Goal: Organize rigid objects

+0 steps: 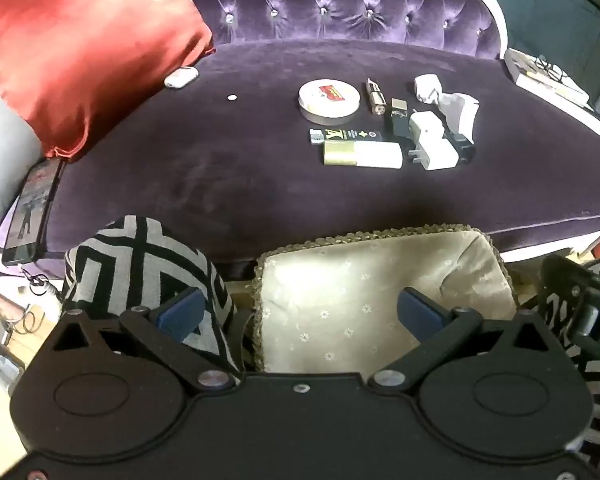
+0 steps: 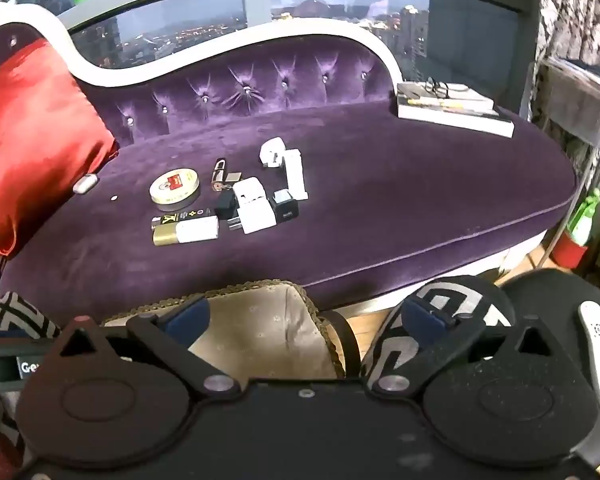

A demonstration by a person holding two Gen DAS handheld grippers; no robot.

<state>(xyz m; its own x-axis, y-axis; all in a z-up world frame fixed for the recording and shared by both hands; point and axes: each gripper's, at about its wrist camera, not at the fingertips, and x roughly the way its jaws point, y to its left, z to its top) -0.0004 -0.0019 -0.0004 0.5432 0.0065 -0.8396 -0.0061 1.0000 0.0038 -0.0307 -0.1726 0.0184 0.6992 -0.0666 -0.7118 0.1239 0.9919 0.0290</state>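
I hold my left gripper and my right gripper back from the purple chaise, both with their blue pads spread wide and nothing between them, over a beige cushion and a black-and-grey patterned cushion. The small rigid things lie grouped near the middle of the seat: a round tin, a gold-and-white box just in front of it, and white plug adapters touching one another to the right. A red pillow leans at the left end, and a stack of books sits at the right end.
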